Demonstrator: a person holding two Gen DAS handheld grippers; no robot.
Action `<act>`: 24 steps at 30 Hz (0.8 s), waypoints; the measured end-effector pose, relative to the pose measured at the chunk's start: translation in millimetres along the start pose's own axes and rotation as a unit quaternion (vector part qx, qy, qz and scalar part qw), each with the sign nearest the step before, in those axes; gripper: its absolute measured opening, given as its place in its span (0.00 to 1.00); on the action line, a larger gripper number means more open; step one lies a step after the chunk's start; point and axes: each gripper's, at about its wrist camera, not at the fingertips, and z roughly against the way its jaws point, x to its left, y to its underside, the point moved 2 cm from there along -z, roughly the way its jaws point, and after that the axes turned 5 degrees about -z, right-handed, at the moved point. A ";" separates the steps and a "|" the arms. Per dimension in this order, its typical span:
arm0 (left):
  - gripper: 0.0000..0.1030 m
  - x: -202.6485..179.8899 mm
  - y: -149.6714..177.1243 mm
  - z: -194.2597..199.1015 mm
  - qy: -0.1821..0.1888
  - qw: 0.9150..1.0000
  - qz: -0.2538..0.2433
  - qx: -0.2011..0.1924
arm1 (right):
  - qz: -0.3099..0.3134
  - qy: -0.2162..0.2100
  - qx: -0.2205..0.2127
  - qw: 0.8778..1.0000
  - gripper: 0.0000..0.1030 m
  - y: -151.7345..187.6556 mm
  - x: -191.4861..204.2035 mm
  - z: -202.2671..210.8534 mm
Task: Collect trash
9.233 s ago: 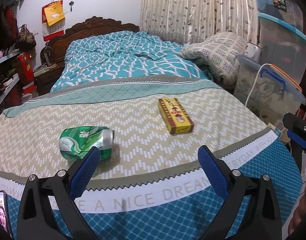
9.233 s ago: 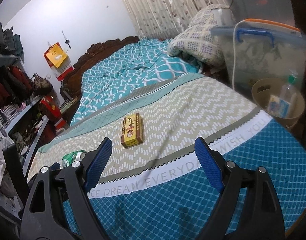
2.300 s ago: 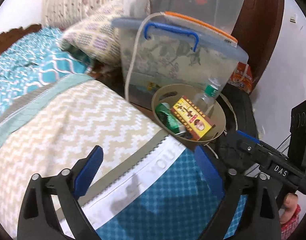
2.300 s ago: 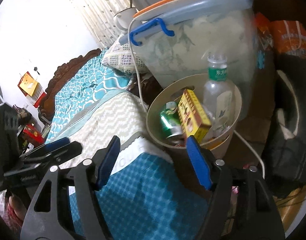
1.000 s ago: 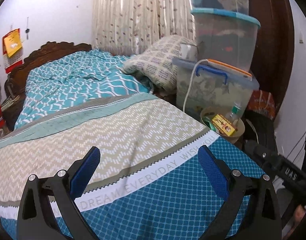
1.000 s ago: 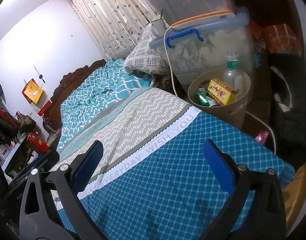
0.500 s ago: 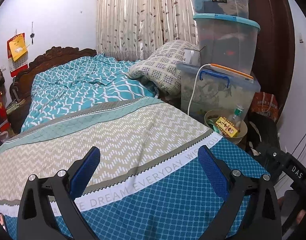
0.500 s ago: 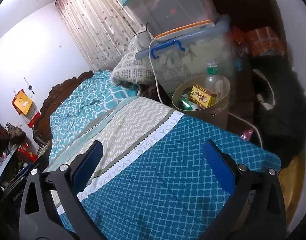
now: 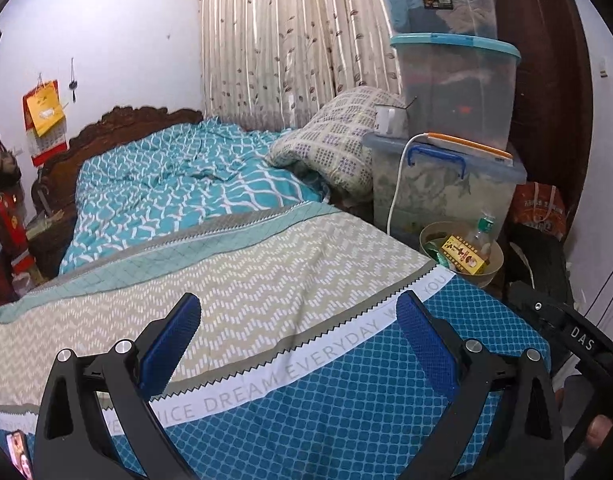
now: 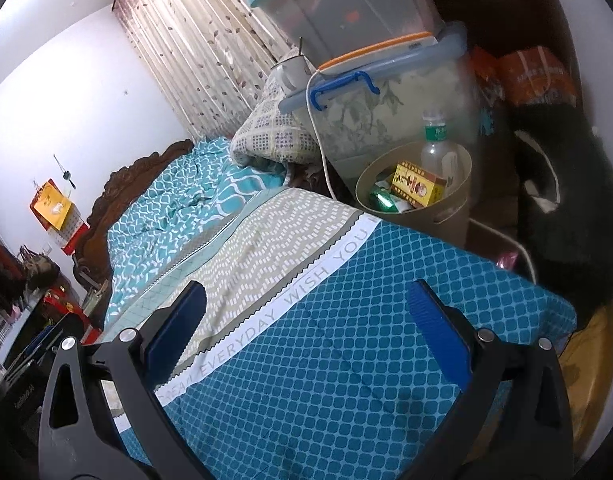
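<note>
While we scan from the left, we meet the carved headboard [image 9: 118,124] and the teal wave-patterned duvet [image 9: 178,184], then the chevron blanket [image 9: 234,280] with its lettered white band spread over the bed. Our left gripper [image 9: 298,320] hovers above that blanket with its 2 blue-padded jaws spread wide and nothing between them. Our right gripper [image 10: 306,316] hangs over the blanket's blue netted end, jaws equally wide and empty. Further right, beside the bed's corner, stands the beige bin [image 10: 454,208], and we see the trash inside it: a green can [image 10: 382,200] lying at the left, a yellow box [image 10: 418,186] propped across the middle, and a clear plastic bottle [image 10: 436,148] upright at the back. Just behind the bin sit 3 stacked storage tubs [image 9: 458,92], with a white cable [image 9: 398,184] trailing down the lowest one.
</note>
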 end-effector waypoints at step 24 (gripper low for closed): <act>0.92 -1.9 5.1 6.0 0.022 1.000 0.014 -0.009 | 0.012 0.000 0.009 1.000 0.97 8.4 6.0 0.7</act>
